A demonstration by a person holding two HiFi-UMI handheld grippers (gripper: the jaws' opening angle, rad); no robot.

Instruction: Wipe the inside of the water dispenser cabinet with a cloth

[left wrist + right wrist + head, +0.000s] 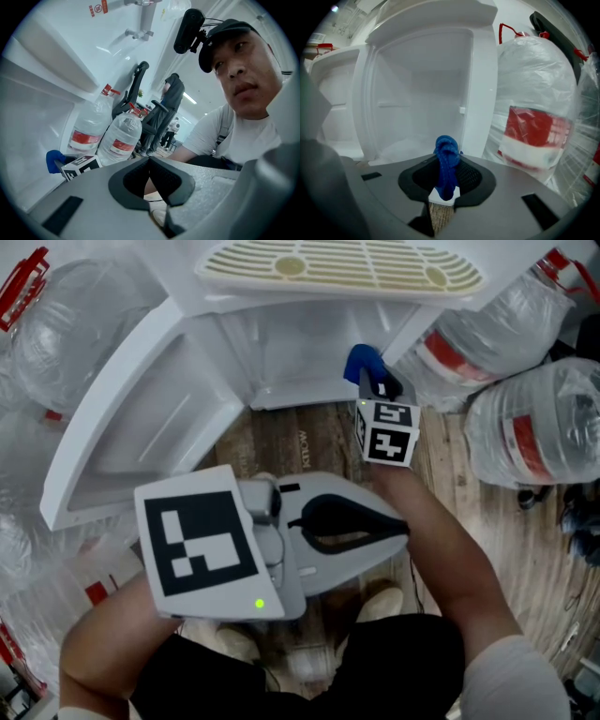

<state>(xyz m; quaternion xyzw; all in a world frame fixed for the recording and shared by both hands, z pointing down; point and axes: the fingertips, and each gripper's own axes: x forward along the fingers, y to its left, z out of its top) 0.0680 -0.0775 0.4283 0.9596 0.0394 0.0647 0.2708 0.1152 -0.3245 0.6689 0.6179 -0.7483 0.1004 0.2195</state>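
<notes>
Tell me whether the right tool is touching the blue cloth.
Touching. In the right gripper view the right tool has its jaws shut on the blue cloth, whose bunched end sticks out past them.

Clear plastic-wrapped water bottles with red labels (532, 424) crowding a wood-plank floor (439, 468), two more bottles (121, 138) upright side by side, black office chairs (157, 118) behind them, a dark hooded jacket (172, 95) above one chair, strip lights (190, 98) overhead.

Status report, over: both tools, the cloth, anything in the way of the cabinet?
Right tool shut on blue cloth, facing open cabinet. Left tool shut, empty, held back. Water bottles beside cabinet, not in its opening.
</notes>
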